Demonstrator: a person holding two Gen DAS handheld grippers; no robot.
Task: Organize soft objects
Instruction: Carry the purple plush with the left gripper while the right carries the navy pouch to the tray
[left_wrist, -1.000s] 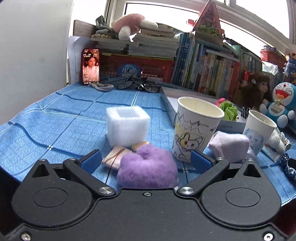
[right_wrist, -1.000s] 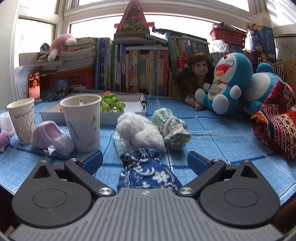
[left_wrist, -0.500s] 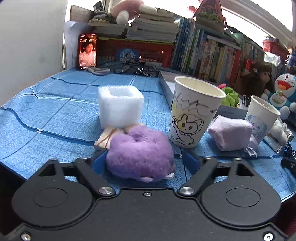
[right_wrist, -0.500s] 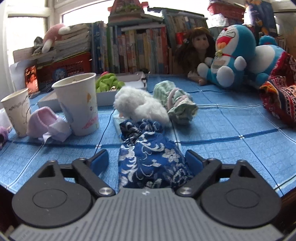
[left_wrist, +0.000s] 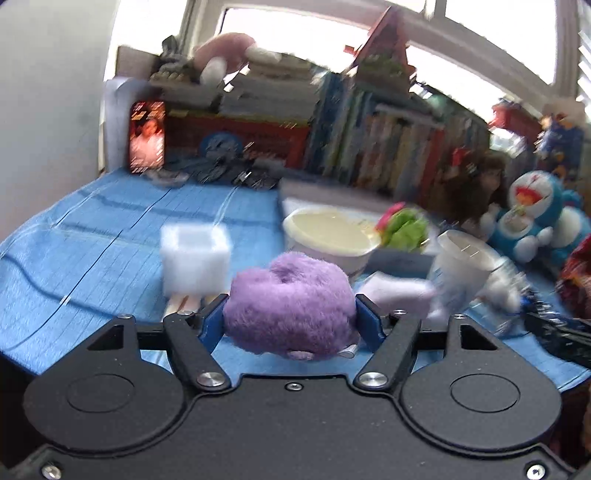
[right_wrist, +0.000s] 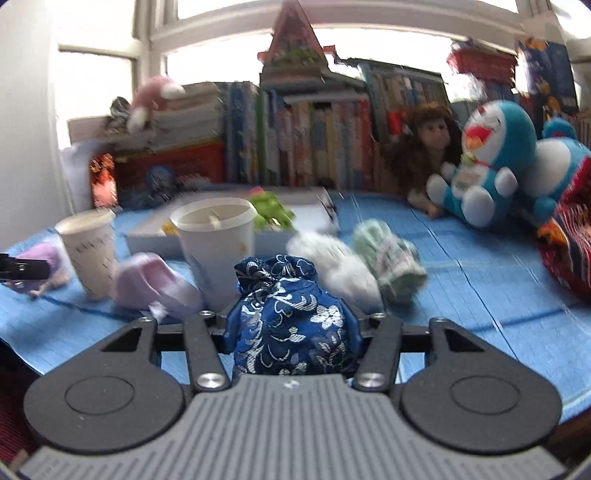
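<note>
The left gripper (left_wrist: 290, 317) is closed on a purple fluffy toy (left_wrist: 290, 306) at the centre of its frame, just below a paper cup (left_wrist: 332, 236). The right gripper (right_wrist: 291, 328) squeezes a blue flowered pouch (right_wrist: 291, 325) at the centre of its view, in front of a second cup (right_wrist: 214, 240). Both cups look nearly empty, so sorting seems barely begun. A lilac cloth (right_wrist: 151, 284), a white fluffy piece (right_wrist: 336, 266) and a green roll (right_wrist: 388, 262) lie loose on the blue tablecloth (right_wrist: 480, 295).
</note>
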